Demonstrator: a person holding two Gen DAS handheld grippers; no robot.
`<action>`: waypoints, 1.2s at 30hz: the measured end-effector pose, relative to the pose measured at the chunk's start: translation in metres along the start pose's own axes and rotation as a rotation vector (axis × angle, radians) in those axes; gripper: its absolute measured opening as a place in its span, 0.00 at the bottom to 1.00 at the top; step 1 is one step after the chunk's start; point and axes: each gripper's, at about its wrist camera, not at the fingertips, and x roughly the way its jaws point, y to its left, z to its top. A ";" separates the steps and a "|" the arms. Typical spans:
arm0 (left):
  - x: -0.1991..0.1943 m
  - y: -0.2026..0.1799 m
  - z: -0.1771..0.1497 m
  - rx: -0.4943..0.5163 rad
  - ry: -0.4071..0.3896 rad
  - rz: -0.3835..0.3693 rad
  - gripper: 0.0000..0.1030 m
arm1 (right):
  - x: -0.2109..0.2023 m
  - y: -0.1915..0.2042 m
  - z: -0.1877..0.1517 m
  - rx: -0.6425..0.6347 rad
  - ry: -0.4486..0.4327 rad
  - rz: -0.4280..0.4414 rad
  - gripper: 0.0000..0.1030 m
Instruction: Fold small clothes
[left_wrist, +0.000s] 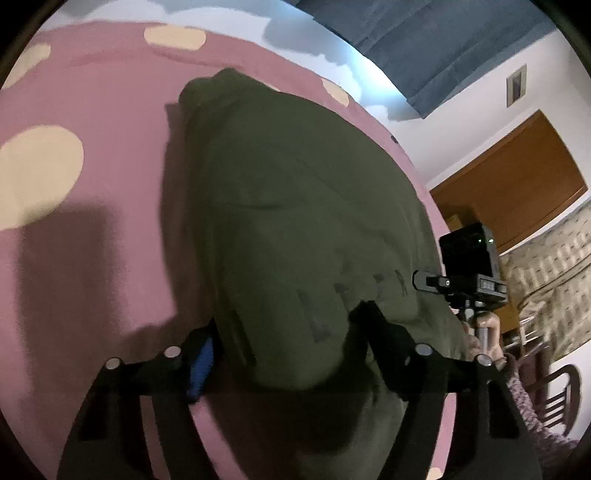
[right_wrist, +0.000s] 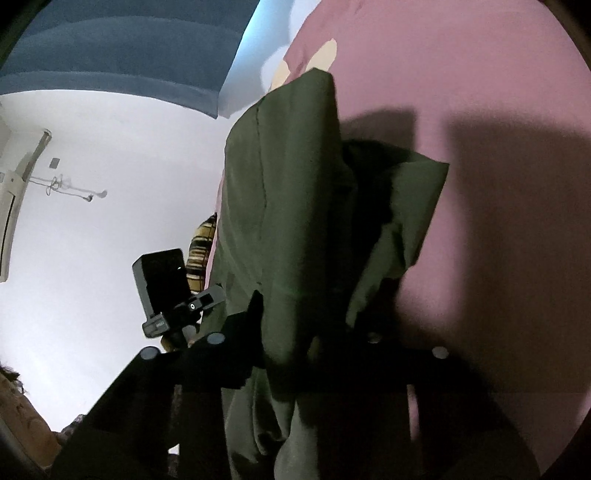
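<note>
From my left wrist view, the olive green garment (left_wrist: 295, 206) fills the middle of the frame, hanging or draped from my left gripper (left_wrist: 288, 332) out over the pink bedsheet (left_wrist: 103, 155) with its cream dots. Its near edge bunches between the two fingers, so I read the left gripper as clamped on the cloth, with the blue pad of the left finger (left_wrist: 202, 363) pressed right beside the fabric. Faint dark lettering runs along the garment near that grip; I cannot make out what it spells. On the right of this view I see my right gripper (left_wrist: 434, 282) with its camera block, touching the garment's far edge, held by a hand (left_wrist: 484, 332). From the right wrist view, the same garment (right_wrist: 288, 192) rises straight from between the fingers of the right gripper (right_wrist: 306, 332), a sleeve or flap folded off to the right over the bedsheet (right_wrist: 498, 92); this gripper also looks closed on the cloth, though the fingers are deep in shadow. The left gripper (right_wrist: 207, 295) shows at the garment's left edge against a white wall (right_wrist: 92, 240), with small print on its mount too blurred to read.
</note>
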 end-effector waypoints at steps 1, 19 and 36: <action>-0.001 -0.002 0.001 0.003 -0.004 0.006 0.65 | -0.001 0.002 -0.002 -0.006 -0.013 0.003 0.29; -0.014 -0.014 0.004 0.078 -0.043 0.057 0.54 | 0.003 0.027 -0.010 -0.052 -0.097 0.023 0.24; -0.054 0.039 0.042 0.036 -0.097 0.190 0.53 | 0.072 0.024 0.036 -0.025 -0.055 0.075 0.24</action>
